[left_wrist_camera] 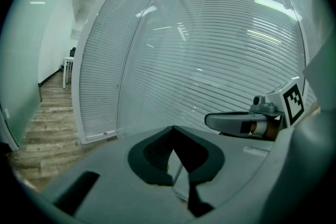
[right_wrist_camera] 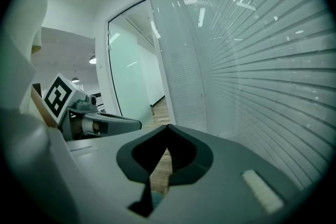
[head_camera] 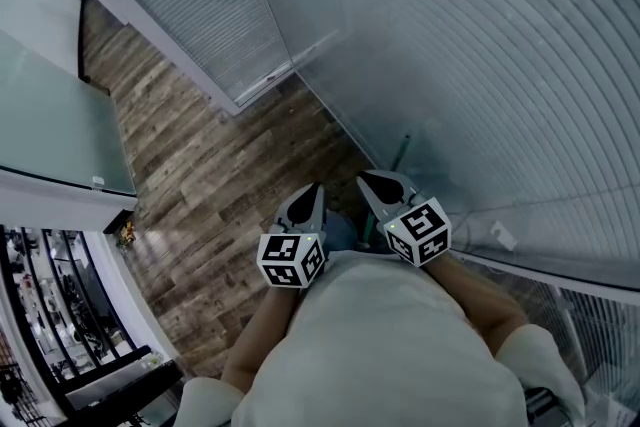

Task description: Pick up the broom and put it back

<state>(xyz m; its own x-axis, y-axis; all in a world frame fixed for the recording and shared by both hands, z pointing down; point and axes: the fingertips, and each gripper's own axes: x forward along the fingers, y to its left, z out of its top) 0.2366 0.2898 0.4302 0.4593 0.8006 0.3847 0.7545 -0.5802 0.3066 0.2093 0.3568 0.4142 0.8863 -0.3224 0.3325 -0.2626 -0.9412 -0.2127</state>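
A thin teal broom handle (head_camera: 402,153) stands by the curved glass wall, just beyond my right gripper (head_camera: 385,185), and a teal piece (head_camera: 371,233) shows lower down between the two grippers. My right gripper (right_wrist_camera: 160,165) is shut, its pads meeting with nothing between them. My left gripper (head_camera: 308,200) hangs level with it, to its left, over the wooden floor. In its own view the left gripper (left_wrist_camera: 178,162) is shut too, and empty. Each gripper view shows the other gripper from the side. The broom's head is hidden.
A curved glass wall with horizontal blinds (head_camera: 480,65) fills the right and far side. A white door frame (head_camera: 250,85) meets it at the corner. Wooden floor (head_camera: 210,165) runs left toward a frosted glass partition (head_camera: 50,115), with black shelving (head_camera: 60,315) at the lower left.
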